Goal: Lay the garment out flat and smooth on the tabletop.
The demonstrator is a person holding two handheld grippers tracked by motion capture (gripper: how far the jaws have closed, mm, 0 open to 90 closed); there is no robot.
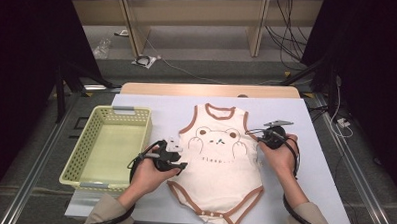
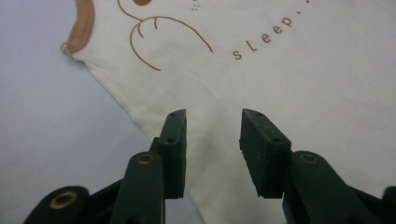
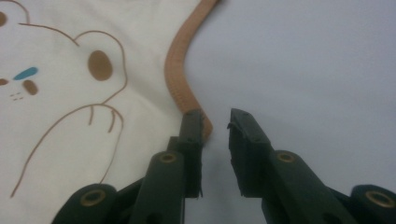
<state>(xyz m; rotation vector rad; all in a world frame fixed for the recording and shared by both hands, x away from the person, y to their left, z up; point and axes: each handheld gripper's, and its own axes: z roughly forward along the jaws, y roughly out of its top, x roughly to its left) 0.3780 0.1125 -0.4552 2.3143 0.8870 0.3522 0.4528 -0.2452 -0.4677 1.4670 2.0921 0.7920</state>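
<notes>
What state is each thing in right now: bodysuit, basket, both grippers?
Bodysuit: spread flat, front up, on the table.
Basket: upright, empty, left of the bodysuit.
Left gripper: open over the bodysuit's side edge, gripping nothing.
Right gripper: open at the brown armhole trim, not clamped.

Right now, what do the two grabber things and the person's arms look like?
Each hand holds a black two-jaw gripper: the left gripper and the right gripper. Their flat black jaw pads hang on arms with brass-coloured rivets. The right one carries a grey plate, and black cables trail back past beige sleeves.
</notes>
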